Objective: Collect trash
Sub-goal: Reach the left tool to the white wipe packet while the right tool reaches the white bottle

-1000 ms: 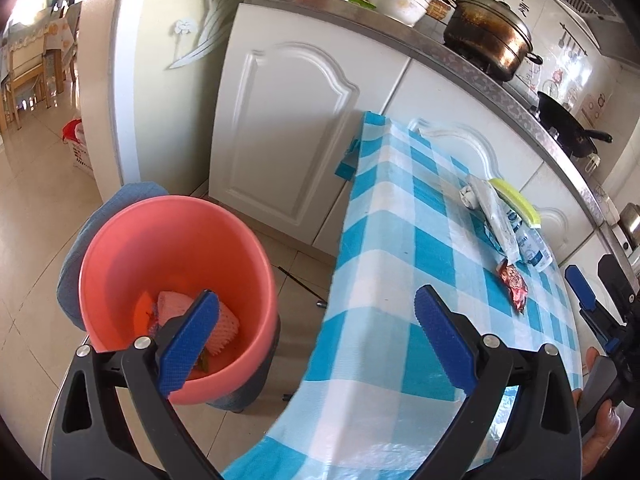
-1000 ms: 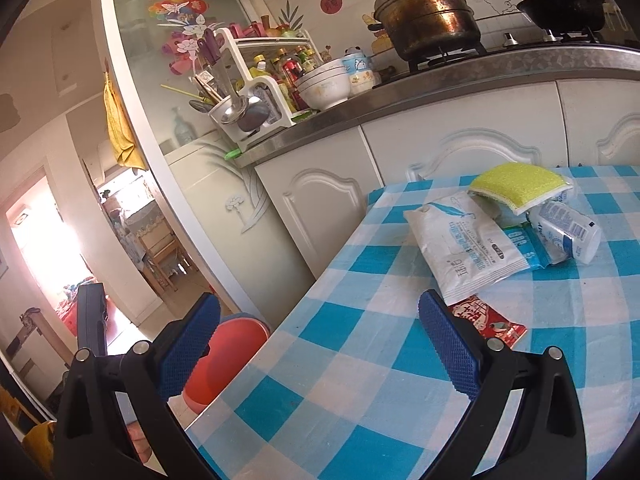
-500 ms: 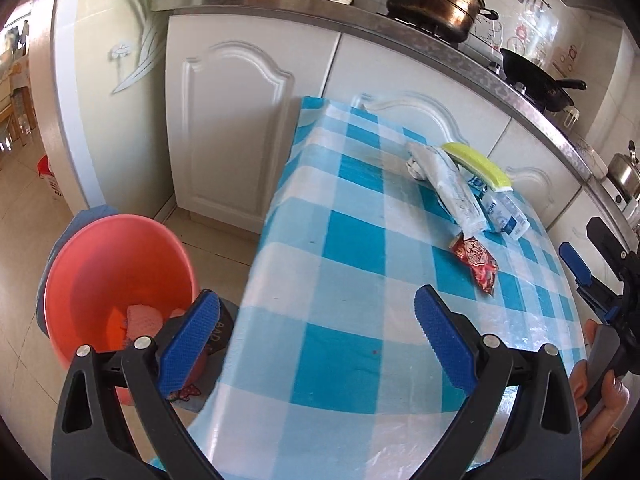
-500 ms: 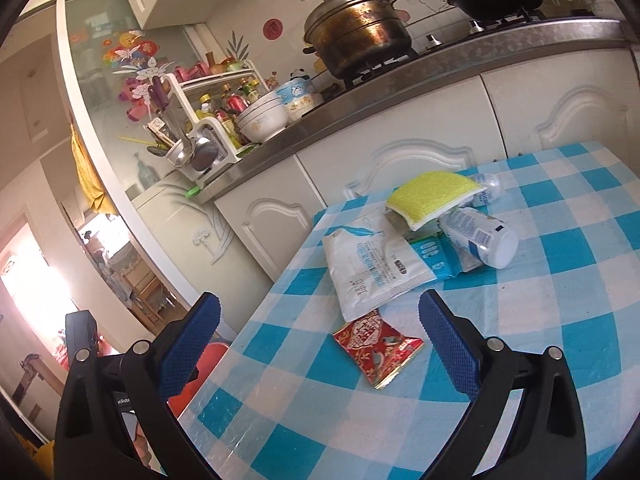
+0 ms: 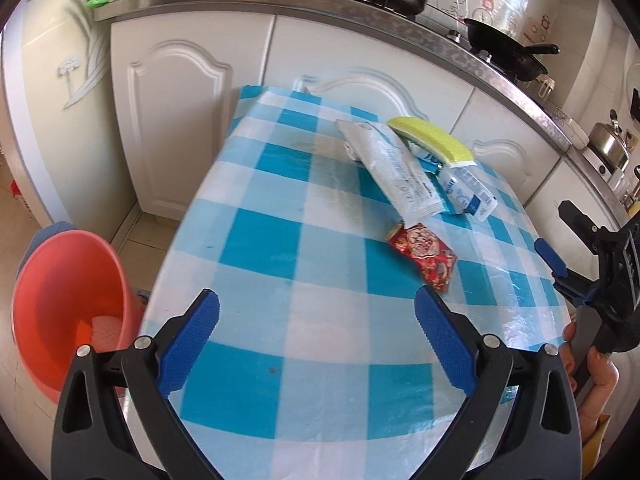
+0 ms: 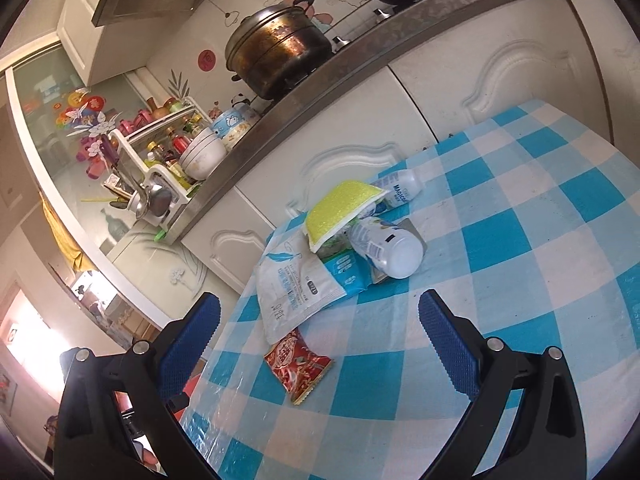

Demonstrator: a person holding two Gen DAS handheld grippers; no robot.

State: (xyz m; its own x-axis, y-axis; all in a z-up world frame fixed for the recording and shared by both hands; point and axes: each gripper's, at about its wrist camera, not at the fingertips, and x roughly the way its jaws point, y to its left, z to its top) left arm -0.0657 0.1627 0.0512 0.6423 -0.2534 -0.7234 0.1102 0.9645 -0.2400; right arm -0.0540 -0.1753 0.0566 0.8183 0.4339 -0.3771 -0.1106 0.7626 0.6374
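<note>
A red snack wrapper [image 5: 424,254] [image 6: 298,364] lies on the blue checked tablecloth [image 5: 300,240]. Behind it lie a white-and-blue bag [image 5: 394,172] [image 6: 296,284], a yellow sponge [image 5: 430,138] [image 6: 340,208] and a white bottle [image 5: 466,194] [image 6: 386,242]; a second bottle [image 6: 400,188] lies further back. A pink bin [image 5: 64,304] stands on the floor at the table's left, with pale trash inside. My left gripper [image 5: 316,342] is open and empty above the near table. My right gripper [image 6: 318,348] is open and empty, just short of the red wrapper; it also shows in the left wrist view [image 5: 560,276].
White kitchen cabinets [image 5: 180,92] run behind the table under a steel counter with a large pot [image 6: 276,52], a black wok [image 5: 504,48] and a dish rack [image 6: 160,176]. Tiled floor lies left of the table around the bin.
My left gripper has swung right from above the bin to over the table. My right gripper has moved closer to the trash pile and tilted, so the red wrapper now lies between its fingers.
</note>
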